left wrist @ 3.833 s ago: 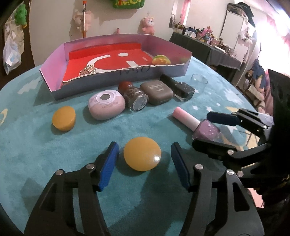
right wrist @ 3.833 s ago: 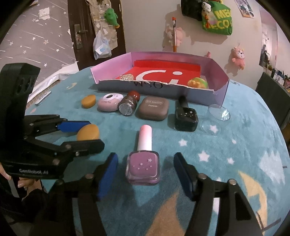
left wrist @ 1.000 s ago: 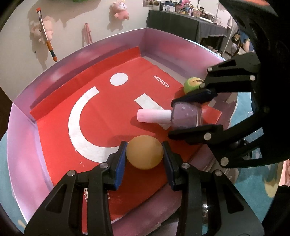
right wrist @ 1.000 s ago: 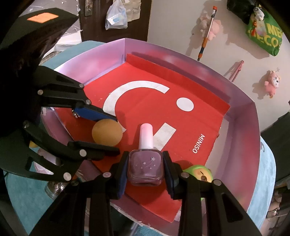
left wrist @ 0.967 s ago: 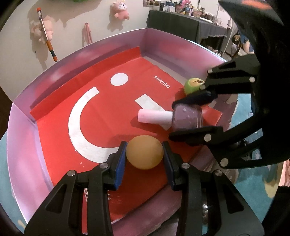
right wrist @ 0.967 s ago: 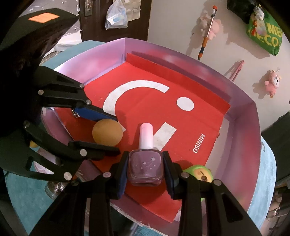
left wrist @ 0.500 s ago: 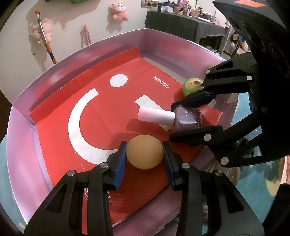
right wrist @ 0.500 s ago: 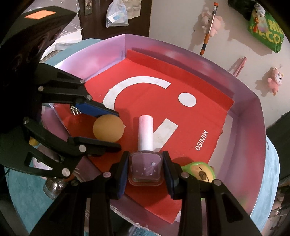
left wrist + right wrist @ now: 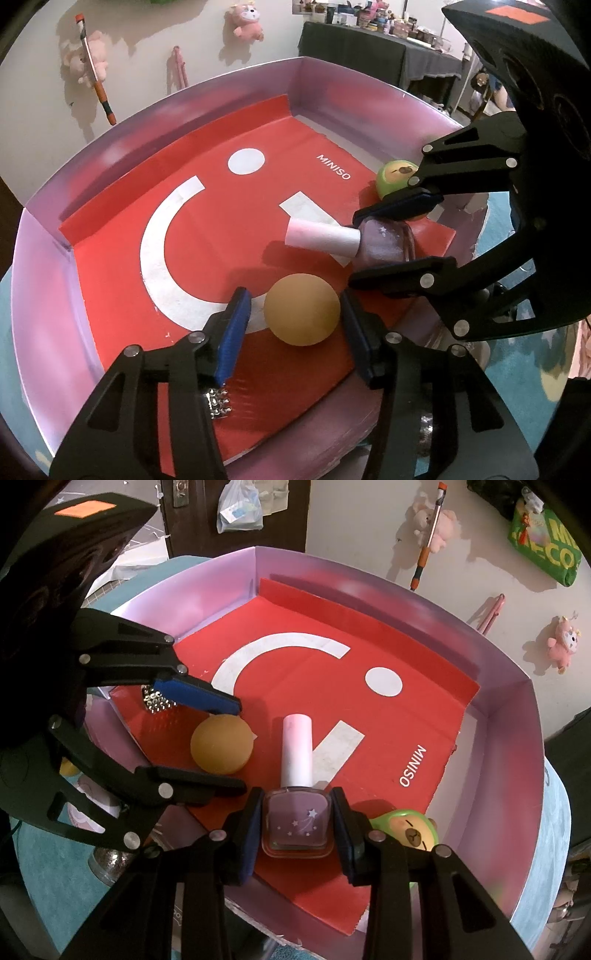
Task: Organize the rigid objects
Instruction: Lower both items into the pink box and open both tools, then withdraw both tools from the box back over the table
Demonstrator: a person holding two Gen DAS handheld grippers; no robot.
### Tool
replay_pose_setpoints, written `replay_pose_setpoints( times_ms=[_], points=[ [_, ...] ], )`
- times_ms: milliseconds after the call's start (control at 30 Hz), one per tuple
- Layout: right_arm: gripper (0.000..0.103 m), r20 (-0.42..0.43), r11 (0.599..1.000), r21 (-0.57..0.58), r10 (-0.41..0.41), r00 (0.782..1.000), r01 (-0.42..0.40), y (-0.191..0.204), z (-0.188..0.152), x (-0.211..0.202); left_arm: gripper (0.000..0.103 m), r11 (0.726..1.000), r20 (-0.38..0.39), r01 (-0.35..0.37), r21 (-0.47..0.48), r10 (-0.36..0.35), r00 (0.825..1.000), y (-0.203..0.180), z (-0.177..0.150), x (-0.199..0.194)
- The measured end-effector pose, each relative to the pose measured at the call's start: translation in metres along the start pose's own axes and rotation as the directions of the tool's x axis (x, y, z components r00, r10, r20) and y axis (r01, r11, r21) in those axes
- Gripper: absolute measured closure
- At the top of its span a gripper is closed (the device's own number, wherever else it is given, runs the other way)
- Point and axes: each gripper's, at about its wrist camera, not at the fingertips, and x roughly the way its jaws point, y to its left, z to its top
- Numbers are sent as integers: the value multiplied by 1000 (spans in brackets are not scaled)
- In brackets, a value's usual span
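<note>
- Two items lie inside the pink cardboard box (image 9: pixel 236 92) on its red liner: an orange egg-shaped sponge (image 9: pixel 301 314) and a purple nail-polish bottle (image 9: pixel 297 821).
- Left gripper (image 9: pixel 295 328): fingers spread, gaps either side of the sponge.
- Right gripper (image 9: pixel 297 834): pads against the bottle's sides.
- Green avocado toy (image 9: pixel 406 830) just beside the bottle.

Between the left jaws, the orange ball (image 9: pixel 301 309) looks matt and smooth. Between the right jaws, the nail polish bottle (image 9: pixel 296 821) is glossy glass with a matt pink cap. Ahead of both, the red paper liner (image 9: pixel 207 206) is creased, inside a faintly sheened pink cardboard box (image 9: pixel 509 746). Left of the left jaws, a studded piece (image 9: pixel 218 404) glints like metal.
</note>
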Motion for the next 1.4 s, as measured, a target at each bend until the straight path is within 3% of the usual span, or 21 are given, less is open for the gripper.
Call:
replay_pose_setpoints(
  times_ms=[533, 833, 1067, 1100, 1167, 1333, 1400],
  points=[
    [53, 42, 1000, 23, -14, 999, 13, 2, -1, -22, 53, 999, 39, -23, -38, 25, 999, 0, -1, -24],
    [35, 151, 997, 63, -60, 987, 51, 13, -9, -85, 33, 992, 153, -24, -120, 42, 987, -10, -16, -81],
    [18, 259, 989, 136, -87, 962, 53, 29, -31, -142, 28, 979, 283, -21, -205, 80, 956, -33, -47, -137],
    [16, 277, 988, 142, -92, 956, 54, 34, -36, -151, 23, 976, 300, -20, -216, 86, 950, -36, -52, -144],
    [6, 306, 986, 156, -111, 946, 66, 42, -45, -165, 20, 967, 336, -27, -253, 114, 935, -43, -62, -157],
    [0, 359, 978, 187, -155, 920, 92, 66, -73, -193, 19, 952, 399, -56, -302, 180, 899, -65, -91, -181],
    [0, 373, 973, 204, -183, 910, 112, 77, -86, -200, 14, 943, 418, -99, -318, 234, 878, -77, -102, -188]
  ],
)
